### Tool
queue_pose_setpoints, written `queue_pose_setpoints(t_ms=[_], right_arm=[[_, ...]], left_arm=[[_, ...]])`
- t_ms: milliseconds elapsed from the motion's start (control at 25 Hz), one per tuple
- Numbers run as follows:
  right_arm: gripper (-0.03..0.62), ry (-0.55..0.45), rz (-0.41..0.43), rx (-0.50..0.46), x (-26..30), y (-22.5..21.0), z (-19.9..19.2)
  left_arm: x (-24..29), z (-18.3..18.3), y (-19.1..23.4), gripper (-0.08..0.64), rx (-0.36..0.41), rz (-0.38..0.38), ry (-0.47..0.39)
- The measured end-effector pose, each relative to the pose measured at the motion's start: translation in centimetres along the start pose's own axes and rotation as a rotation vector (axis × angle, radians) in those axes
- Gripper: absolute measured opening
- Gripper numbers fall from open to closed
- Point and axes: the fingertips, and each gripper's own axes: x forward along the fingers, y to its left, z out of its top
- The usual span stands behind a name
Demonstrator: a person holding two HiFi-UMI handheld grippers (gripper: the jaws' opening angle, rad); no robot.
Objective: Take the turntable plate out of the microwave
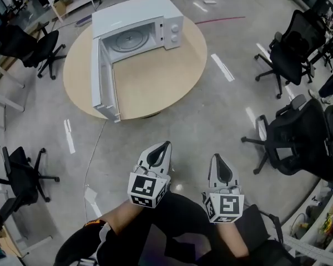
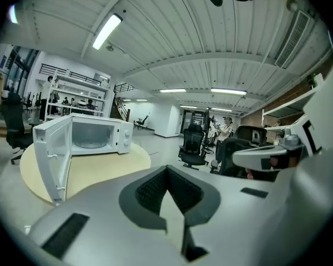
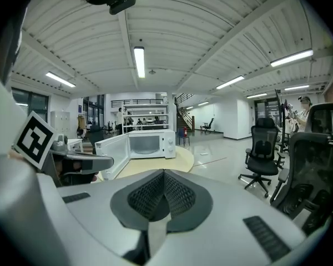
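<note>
**Approach stage: both claws shut and empty, plate not yet reached**

The left gripper (image 1: 160, 150) has its jaws pressed together with nothing between them. The right gripper (image 1: 220, 166), just beside it at three o'clock, is likewise closed and holds nothing. Both are carried low in front of the person and point toward twelve o'clock, well apart from the work.

The microwave (image 1: 137, 22) stands at about eleven o'clock from the grippers. Its door (image 1: 102, 79) is swung fully open, reaching toward seven o'clock from the cabinet. The turntable plate (image 1: 131, 40) lies flat on the floor of the cavity, a pale glass disc untouched by either gripper.

By my reading, the task is at its opening step, closing the gap to the oven. The next move calls for bringing the grippers up to the cavity mouth and parting at least one pair of jaws. The jaws can then take the plate's rim (thin glass, probably slippery, so best lifted level) and draw it out past the door.

The microwave sits near the twelve o'clock edge of a round, light wood table (image 1: 161, 82), otherwise bare. Around it is a polished grey floor (image 1: 211, 121) with pale tape marks. A dark office chair (image 1: 38, 50) stands at nine o'clock of the table. More chairs (image 1: 291, 53) cluster from three to five o'clock. Shelving runs along the far wall of an open, strip-lit hall.
</note>
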Motion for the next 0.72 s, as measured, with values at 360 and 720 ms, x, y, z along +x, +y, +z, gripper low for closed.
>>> queue_pose_setpoints(t_ms=[360,720], right_arm=[[0.015,0.021,0.026,-0.027,12.5,-1.1,5.5],[0.015,0.002,0.096,-0.062,19.4,-1.1,8.5]], left_arm=[[8.4,4.1,8.3,0.043,-0.064,0.030,-0.009],[11.6,7.2,13.0,0.043,-0.068,0.103,-0.051]])
